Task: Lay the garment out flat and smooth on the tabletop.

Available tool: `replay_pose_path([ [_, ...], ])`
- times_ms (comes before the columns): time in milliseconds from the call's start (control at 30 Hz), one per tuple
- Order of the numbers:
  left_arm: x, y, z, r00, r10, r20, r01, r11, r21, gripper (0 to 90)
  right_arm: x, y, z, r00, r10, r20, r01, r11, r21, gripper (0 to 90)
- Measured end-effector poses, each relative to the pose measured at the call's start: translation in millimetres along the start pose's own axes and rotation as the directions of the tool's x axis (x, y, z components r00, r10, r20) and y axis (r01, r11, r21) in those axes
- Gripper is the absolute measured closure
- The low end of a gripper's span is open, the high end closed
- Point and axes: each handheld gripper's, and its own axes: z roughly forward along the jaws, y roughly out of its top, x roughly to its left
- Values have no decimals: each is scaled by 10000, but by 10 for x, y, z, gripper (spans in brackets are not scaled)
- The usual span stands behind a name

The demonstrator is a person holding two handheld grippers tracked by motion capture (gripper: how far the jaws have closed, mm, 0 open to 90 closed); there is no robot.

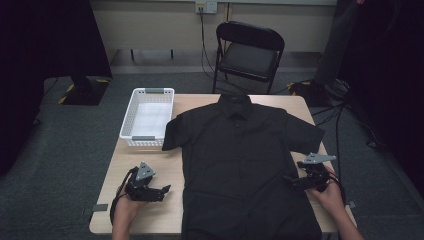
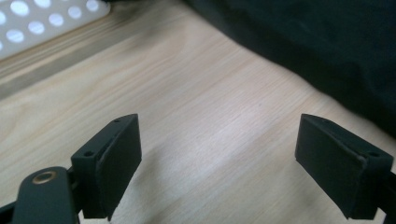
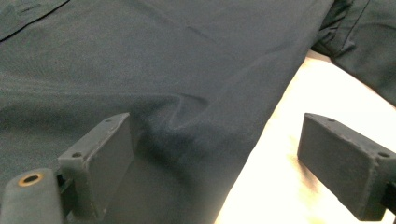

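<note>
A black short-sleeved shirt (image 1: 240,160) lies flat and buttoned on the wooden table (image 1: 150,165), collar at the far side. My left gripper (image 1: 162,192) rests low over bare wood to the left of the shirt, jaws wide apart and empty. In the left gripper view the left gripper (image 2: 219,163) has the shirt's edge (image 2: 327,51) beyond it to the upper right. My right gripper (image 1: 289,179) sits at the shirt's right side seam, open. In the right gripper view the right gripper (image 3: 215,163) straddles the shirt's edge (image 3: 196,126), one jaw over cloth, the other over wood.
A white perforated basket (image 1: 147,117) stands empty at the table's far left, touching the shirt's left sleeve. A black folding chair (image 1: 247,55) stands behind the table. Cables run over the grey carpet at the right.
</note>
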Motion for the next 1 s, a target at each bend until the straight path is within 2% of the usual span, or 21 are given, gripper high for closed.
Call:
replay_pose_path([
  [233, 26, -44, 6, 9997, -90, -219, 93, 9998, 146, 141, 0, -1, -1, 10000, -3, 1, 3, 10000, -5, 96],
  [400, 32, -59, 18, 9997, 30, -246, -23, 9995, 299, 141, 0, -1, -1, 10000, -2, -1, 2, 10000, -6, 96],
  [800, 39, -76, 19, 9995, -22, -308, 30, 9996, 267, 137, 0, -1, -1, 10000, -4, 1, 4, 10000, -9, 96],
  [900, 50, -106, 32, 9996, -248, -157, 249, 9997, 77, 125, 1, -1, -1, 10000, -2, 1, 2, 10000, -9, 96],
  [1000, 48, -104, 34, 9997, -189, -155, 191, 9997, 134, 106, 0, -1, -1, 10000, -4, 0, 4, 10000, -5, 96],
])
